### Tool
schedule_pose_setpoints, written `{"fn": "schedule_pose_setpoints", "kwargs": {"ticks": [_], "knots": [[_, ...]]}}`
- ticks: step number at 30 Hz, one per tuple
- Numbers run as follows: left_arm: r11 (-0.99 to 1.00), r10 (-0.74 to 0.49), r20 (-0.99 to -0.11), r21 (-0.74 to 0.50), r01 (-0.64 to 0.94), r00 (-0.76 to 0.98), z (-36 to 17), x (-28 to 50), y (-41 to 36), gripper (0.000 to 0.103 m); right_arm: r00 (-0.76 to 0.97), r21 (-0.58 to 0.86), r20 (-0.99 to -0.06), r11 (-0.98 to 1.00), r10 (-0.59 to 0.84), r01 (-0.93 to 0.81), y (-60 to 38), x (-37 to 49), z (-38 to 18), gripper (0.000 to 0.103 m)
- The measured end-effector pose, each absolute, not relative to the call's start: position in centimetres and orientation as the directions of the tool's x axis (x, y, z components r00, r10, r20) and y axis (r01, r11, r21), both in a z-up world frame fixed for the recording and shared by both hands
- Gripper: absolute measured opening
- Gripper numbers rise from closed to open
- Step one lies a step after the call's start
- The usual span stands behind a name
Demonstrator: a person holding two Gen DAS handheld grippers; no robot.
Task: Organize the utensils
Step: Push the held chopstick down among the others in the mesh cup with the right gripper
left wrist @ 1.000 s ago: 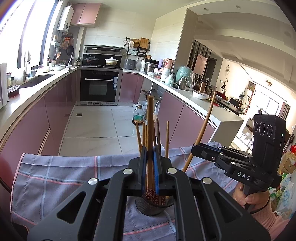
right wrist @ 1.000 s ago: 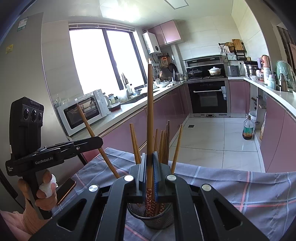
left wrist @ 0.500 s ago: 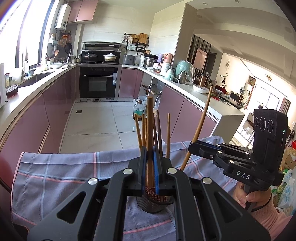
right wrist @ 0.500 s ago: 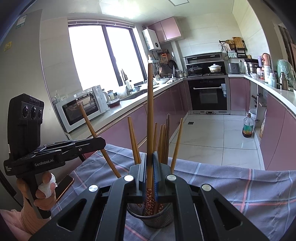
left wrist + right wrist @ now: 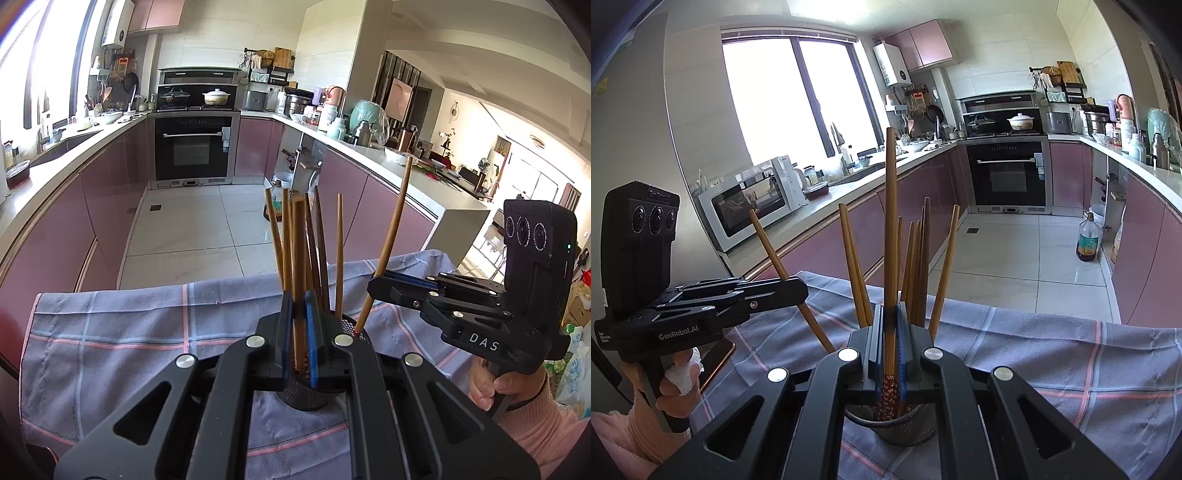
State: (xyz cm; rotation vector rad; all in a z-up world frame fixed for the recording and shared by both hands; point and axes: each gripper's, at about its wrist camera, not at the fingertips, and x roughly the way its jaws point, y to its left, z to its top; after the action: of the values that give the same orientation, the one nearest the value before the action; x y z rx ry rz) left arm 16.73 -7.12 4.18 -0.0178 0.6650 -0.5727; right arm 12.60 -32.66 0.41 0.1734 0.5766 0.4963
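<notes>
**Two chopsticks gripped above the mesh holder**

On the left, the left hand-held gripper [image 5: 300, 325] is seen clamped narrow on a chopstick [image 5: 298, 258], which is held upright with its patterned lower end inside the mesh holder [image 5: 310, 395]; the holder is set on a checked cloth [image 5: 129, 332] spread over the worktop; several more chopsticks [image 5: 325, 251] are stood in it, fanned apart; to the right, the right hand-held gripper [image 5: 891, 332] is likewise closed on a taller chopstick [image 5: 891, 221], its patterned end lowered into the same holder; in the left wrist view that chopstick is seen slanted.
</notes>
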Motion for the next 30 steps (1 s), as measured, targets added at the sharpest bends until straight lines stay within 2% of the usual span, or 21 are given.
{"fn": "schedule_pose_setpoints", "kwargs": {"ticks": [18,21,23,26,28,30], "knots": [[0.832,-0.518,-0.628,-0.211,0.514,0.581,2.8,18.4,-7.7,0.007,0.678,0.303,-0.550,0.873,0.488,-0.383,-31.9,13.6,-1.5,0.005],[0.844,-0.485,-0.652,-0.175,0.507,0.582,2.9,19.0,-8.4,0.007,0.684,0.295,-0.556,0.881,0.472,-0.369,-31.8,13.8,-1.4,0.005],[0.838,-0.487,-0.662,-0.173,0.517,0.570,2.9,19.2,-8.7,0.007,0.655,0.343,-0.564,0.865,0.502,-0.367,-32.2,14.3,-1.4,0.005],[0.858,-0.445,-0.674,-0.133,0.497,0.589,2.7,19.8,-9.3,0.008,0.677,0.289,-0.579,0.891,0.454,-0.350,-32.2,14.1,-1.2,0.005],[0.853,-0.447,-0.691,-0.138,0.504,0.567,2.4,20.3,-9.8,0.008,0.653,0.375,-0.571,0.865,0.498,-0.332,-33.1,14.8,-1.2,0.005],[0.853,-0.416,-0.692,-0.074,0.516,0.589,2.4,19.9,-10.6,0.009,0.678,0.348,-0.561,0.878,0.475,-0.327,-33.0,14.8,-0.5,0.005]]}}
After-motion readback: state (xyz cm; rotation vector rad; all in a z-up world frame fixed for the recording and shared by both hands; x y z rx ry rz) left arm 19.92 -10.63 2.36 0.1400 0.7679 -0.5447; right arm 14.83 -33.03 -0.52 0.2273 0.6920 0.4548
